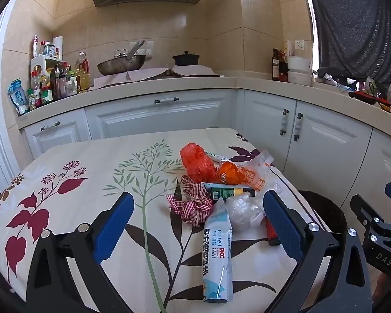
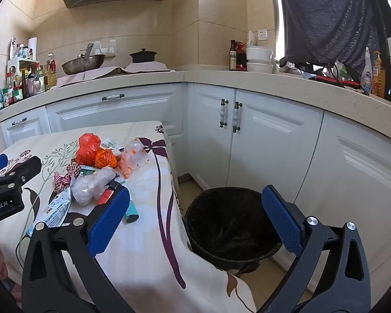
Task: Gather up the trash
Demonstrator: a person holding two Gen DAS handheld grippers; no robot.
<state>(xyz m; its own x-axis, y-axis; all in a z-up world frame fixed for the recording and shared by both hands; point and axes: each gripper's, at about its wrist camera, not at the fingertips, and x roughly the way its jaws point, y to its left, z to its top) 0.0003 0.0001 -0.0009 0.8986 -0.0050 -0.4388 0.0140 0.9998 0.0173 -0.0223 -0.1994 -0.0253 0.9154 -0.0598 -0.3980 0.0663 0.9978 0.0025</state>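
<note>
A pile of trash lies on the floral tablecloth (image 1: 91,172): an orange plastic bag (image 1: 198,163), a red checked ribbon (image 1: 194,203), a dark bottle (image 1: 229,191), a crumpled clear bag (image 1: 243,212) and a white-blue packet (image 1: 217,255). My left gripper (image 1: 198,229) is open and empty, hovering just before the pile. My right gripper (image 2: 195,221) is open and empty, above the table's right edge and the black bin (image 2: 232,227) on the floor. The pile also shows in the right wrist view (image 2: 96,167), with a teal tube (image 2: 131,212) and a red item (image 2: 107,194).
White kitchen cabinets (image 2: 260,140) stand close behind the table and bin. The counter holds a wok (image 1: 121,65), a black pot (image 1: 185,58), many bottles (image 1: 54,80) and white bowls (image 1: 298,70). The right gripper shows at the edge of the left wrist view (image 1: 378,224).
</note>
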